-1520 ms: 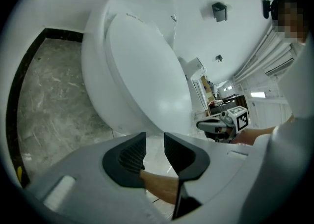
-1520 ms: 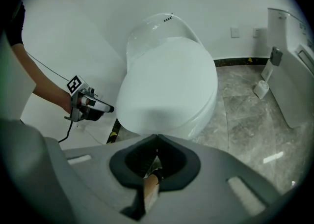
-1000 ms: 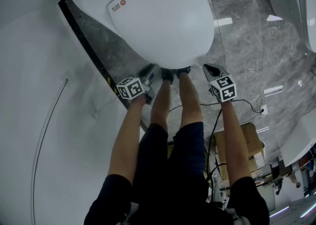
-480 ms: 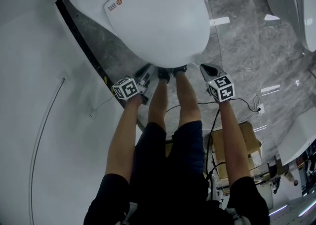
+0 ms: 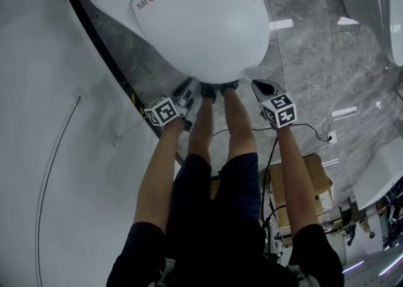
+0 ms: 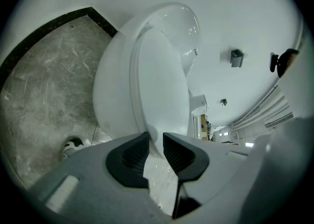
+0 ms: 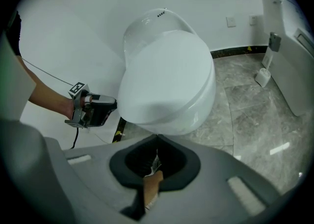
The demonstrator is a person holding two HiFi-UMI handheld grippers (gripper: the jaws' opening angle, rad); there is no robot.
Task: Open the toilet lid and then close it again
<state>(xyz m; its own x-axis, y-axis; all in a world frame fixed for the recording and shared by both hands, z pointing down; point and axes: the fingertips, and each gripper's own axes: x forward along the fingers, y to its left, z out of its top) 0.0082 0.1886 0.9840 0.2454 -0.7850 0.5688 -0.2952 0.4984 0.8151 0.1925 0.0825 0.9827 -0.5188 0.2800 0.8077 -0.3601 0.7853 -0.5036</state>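
Note:
The white toilet [image 5: 201, 21] stands with its lid [image 6: 162, 85] down; the lid [image 7: 167, 70] shows in all three views. My left gripper [image 5: 189, 87] is at the bowl's front-left rim. In the left gripper view its jaws [image 6: 153, 144] stand narrow, and the lid's front lip fills the gap between the dark pads [image 6: 130, 156]. From the right gripper view the left gripper [image 7: 114, 104] touches the lid's edge. My right gripper [image 5: 257, 84] hangs a little right of the toilet's front, shut [image 7: 156, 139], with nothing held.
The person's legs and shoes [image 5: 214, 90] stand right at the toilet's front. A white wall panel [image 5: 50, 122] is on the left, with a black and yellow strip [image 5: 107, 53] at its foot. A toilet brush [image 7: 262, 75], a cable [image 5: 315, 131] and a cardboard box [image 5: 315, 185] are on the right.
The left gripper has rolled slightly and sits a bit closer to the lid's front edge. The right gripper has barely moved.

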